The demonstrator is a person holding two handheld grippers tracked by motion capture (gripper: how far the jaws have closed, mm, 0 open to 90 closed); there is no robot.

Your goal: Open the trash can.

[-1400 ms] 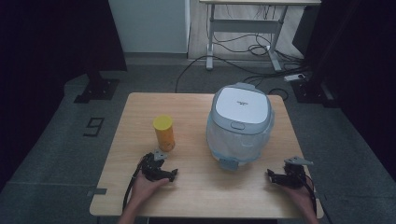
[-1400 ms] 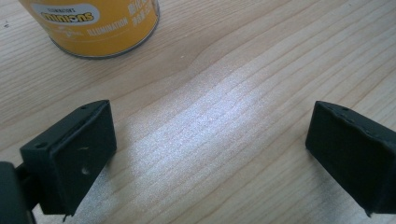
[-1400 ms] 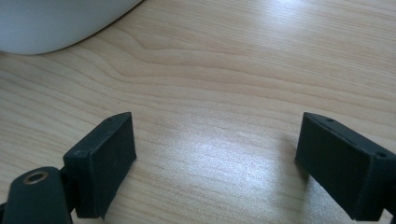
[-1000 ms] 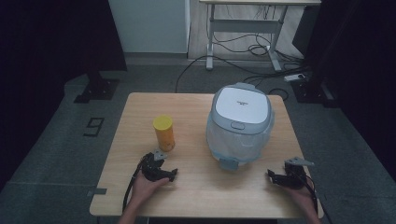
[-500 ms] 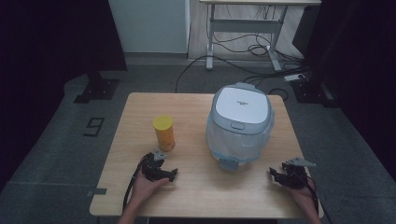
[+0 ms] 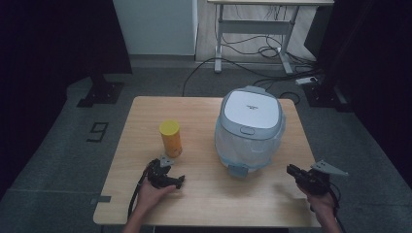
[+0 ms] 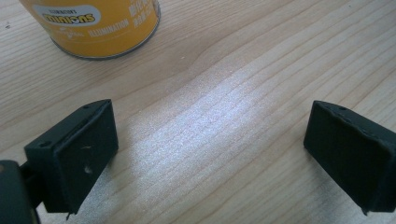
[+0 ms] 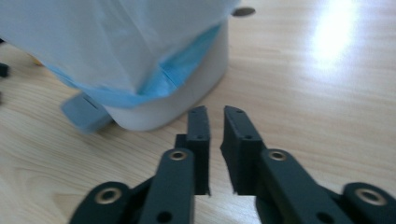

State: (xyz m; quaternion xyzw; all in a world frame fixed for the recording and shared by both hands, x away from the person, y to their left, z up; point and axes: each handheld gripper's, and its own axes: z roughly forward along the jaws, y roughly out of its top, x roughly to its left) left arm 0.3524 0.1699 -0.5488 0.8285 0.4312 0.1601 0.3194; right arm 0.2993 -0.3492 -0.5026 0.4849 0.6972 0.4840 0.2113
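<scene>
A white and grey rice cooker (image 6: 250,124), wrapped in clear bluish plastic, stands right of centre on the wooden table (image 6: 204,204). A yellow lidded can (image 6: 170,138) stands to its left. My left gripper (image 6: 167,174) rests on the table just in front of the can (image 7: 102,23), and its jaws (image 7: 210,154) are wide open over bare wood. My right gripper (image 6: 290,169) hovers near the table's front right, pointing at the cooker's base (image 8: 140,56). Its jaws (image 8: 215,112) have just been closing; a thin gap is left and nothing is between them.
A grey tab (image 8: 84,112) sticks out from the cooker's base toward the table's front. Behind the table are a desk frame (image 6: 252,29), floor cables and a power strip (image 6: 308,80). Dark curtains hang on both sides.
The right gripper has lifted a little off the table and its jaws have come together. The left gripper, the can and the cooker have stayed put.
</scene>
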